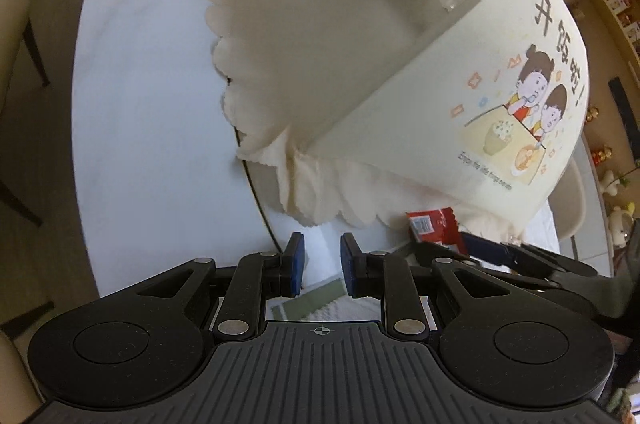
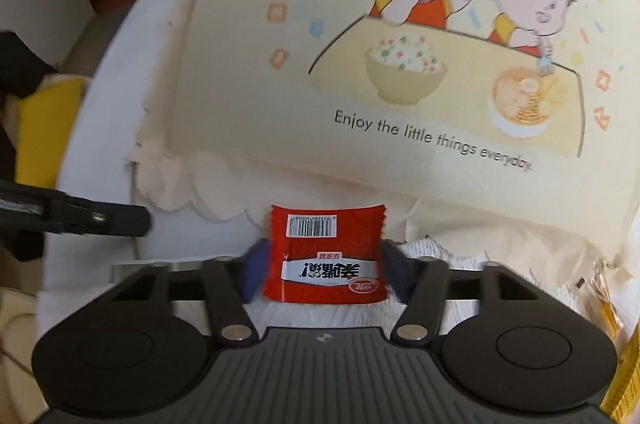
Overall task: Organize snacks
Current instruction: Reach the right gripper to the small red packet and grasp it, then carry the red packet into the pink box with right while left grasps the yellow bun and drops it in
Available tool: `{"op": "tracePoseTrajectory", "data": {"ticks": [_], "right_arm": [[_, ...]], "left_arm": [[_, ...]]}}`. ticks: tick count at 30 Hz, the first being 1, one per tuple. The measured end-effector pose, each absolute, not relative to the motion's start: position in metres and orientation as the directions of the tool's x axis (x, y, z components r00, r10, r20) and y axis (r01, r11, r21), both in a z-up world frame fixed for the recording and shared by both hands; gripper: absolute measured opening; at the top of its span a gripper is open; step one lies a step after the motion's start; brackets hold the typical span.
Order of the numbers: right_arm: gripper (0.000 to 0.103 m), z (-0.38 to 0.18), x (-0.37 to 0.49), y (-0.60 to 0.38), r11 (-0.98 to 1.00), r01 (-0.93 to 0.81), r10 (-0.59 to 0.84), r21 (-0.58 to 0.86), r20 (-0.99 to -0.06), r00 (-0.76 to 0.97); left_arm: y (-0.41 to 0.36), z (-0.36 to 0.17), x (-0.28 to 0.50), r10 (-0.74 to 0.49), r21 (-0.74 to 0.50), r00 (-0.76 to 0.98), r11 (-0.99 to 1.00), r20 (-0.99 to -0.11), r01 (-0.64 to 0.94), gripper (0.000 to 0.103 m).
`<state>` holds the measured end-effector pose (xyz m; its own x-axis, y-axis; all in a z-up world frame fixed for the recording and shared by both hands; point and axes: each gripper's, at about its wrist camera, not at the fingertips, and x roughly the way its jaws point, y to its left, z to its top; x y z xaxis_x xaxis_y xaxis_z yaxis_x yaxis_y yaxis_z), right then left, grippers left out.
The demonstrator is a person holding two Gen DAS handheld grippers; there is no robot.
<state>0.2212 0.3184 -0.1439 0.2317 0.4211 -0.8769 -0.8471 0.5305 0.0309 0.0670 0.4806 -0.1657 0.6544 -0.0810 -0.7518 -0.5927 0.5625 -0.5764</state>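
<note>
The right gripper (image 2: pixel 324 266) pinches a red snack packet (image 2: pixel 325 256) between its blue fingers (image 2: pixel 253 274), just in front of the cream cartoon-printed cover (image 2: pixel 400 24) with its lace skirt on the white table (image 1: pixel 140 104). The left gripper (image 1: pixel 322 266) holds nothing, its fingers (image 1: pixel 297 264) standing a narrow gap apart over the table edge.

I am seeing a white marble table (image 1: pixel 132 112) stretching toward nine o'clock, a beige chair (image 1: pixel 12 36) standing beyond it, and shelves of small boxes (image 1: pixel 616 8) sitting at two o'clock.
</note>
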Motion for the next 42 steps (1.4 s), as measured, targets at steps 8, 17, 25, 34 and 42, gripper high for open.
{"op": "tracePoseTrajectory", "data": {"ticks": [8,17,25,34,42], "right_arm": [[0.052,-0.098,0.204,0.250,0.558,-0.815,0.516,0.157,-0.835,0.193],[0.053,-0.075,0.169,0.070,0.720,-0.689,0.440,0.081,-0.821,0.364],[0.053,-0.112,0.133,-0.054,0.841,-0.538,0.323,0.066,-0.858,0.400],[0.054,-0.125,0.097,-0.093,0.848,-0.529,0.323,0.046,-0.835,0.445],[0.054,-0.133,0.085,-0.112,0.846,-0.529,0.330,0.064,-0.843,0.425]], "left_arm": [[0.434,-0.141,0.079,-0.120,-0.579,0.665,0.620,-0.737,-0.529,0.023],[0.337,-0.121,0.094,-0.068,-0.442,0.614,0.757,-0.786,-0.482,0.023],[0.278,-0.115,0.106,0.111,-0.224,0.545,0.830,-0.831,-0.511,0.025],[0.246,-0.127,0.109,0.303,0.071,0.466,0.890,-0.831,-0.451,0.060],[0.272,-0.142,0.101,0.226,-0.088,0.486,0.836,-0.844,-0.542,0.071]]}}
